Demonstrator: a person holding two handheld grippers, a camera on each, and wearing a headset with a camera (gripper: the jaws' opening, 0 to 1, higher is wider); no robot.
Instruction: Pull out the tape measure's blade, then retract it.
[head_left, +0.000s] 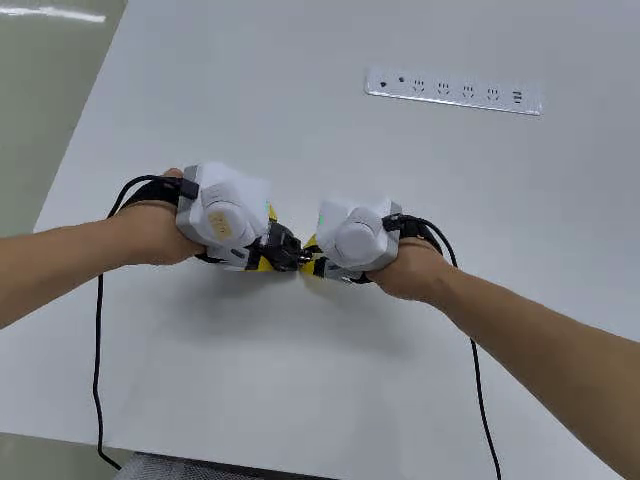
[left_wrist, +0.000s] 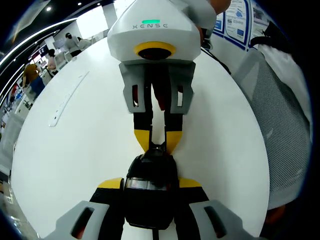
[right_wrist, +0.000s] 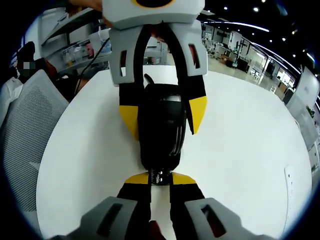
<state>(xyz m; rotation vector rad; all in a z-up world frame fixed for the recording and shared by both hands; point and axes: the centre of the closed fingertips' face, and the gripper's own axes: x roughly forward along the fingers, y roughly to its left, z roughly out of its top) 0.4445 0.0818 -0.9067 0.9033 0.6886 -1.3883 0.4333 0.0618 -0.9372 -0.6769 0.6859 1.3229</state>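
So we see the left gripper (left_wrist: 151, 184) clamped around the black tape measure (left_wrist: 151, 202), and the right gripper (right_wrist: 160, 179) pinched tight on the blade tip (left_wrist: 158, 146), so barely any blade is out. The tape measure's over the tabletop (head_left: 300, 120), well apart from the power strip (head_left: 453, 91), nearer us.

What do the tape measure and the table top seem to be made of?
The tape measure: case likely black plastic, glossy, since it shows sharp light reflections. The table top: smooth, white, matte, perhaps laminate; I cannot tell for sure.
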